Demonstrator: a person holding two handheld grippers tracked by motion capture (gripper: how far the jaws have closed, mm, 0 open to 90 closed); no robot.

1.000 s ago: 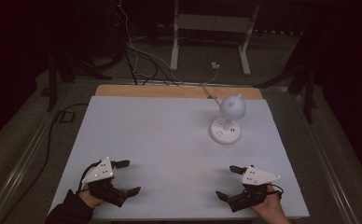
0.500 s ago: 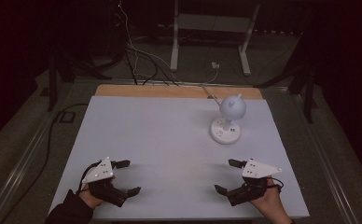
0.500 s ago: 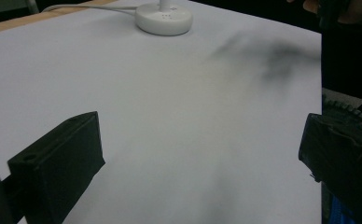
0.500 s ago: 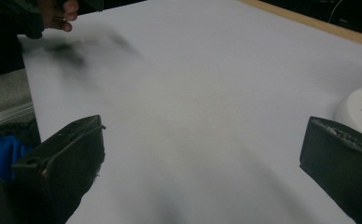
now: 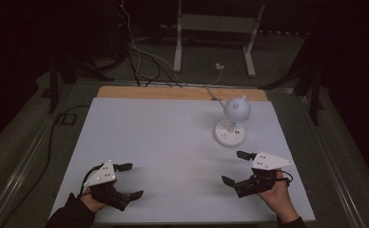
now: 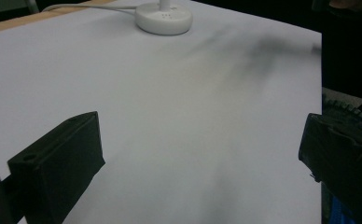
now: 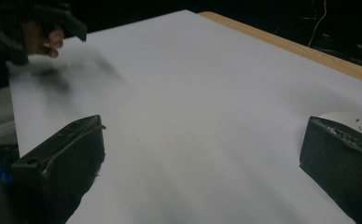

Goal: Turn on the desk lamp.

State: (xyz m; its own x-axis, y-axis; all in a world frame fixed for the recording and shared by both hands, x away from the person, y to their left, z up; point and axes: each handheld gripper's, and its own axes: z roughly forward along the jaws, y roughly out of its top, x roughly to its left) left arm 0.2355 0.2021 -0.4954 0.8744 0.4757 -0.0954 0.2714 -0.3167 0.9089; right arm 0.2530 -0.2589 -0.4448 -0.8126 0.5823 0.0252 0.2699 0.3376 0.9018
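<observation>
One small white desk lamp (image 5: 231, 124) stands upright on the far right part of the white tabletop (image 5: 163, 142), its long axis vertical. Its round base lies flat on the surface, a short stem rises from it, and the ball-shaped head sits on top; which way the head faces I cannot tell. A single white cord (image 5: 213, 94) runs from the lamp toward the table's far wooden edge (image 5: 173, 93). In the left gripper view the base (image 6: 163, 17) shows at the top, well apart from that gripper's jaws.

Two grippers are in play, one in each hand. The right gripper (image 5: 235, 167) hovers near the front right of the table, nearest to the lamp but apart from it, its jaws spread wide with nothing between them. In the right gripper view the lamp base (image 7: 351, 122) peeks out just behind the right-hand jaw. The left gripper (image 5: 128, 181) is at the front left corner, well apart from the lamp, jaws likewise spread and empty.
</observation>
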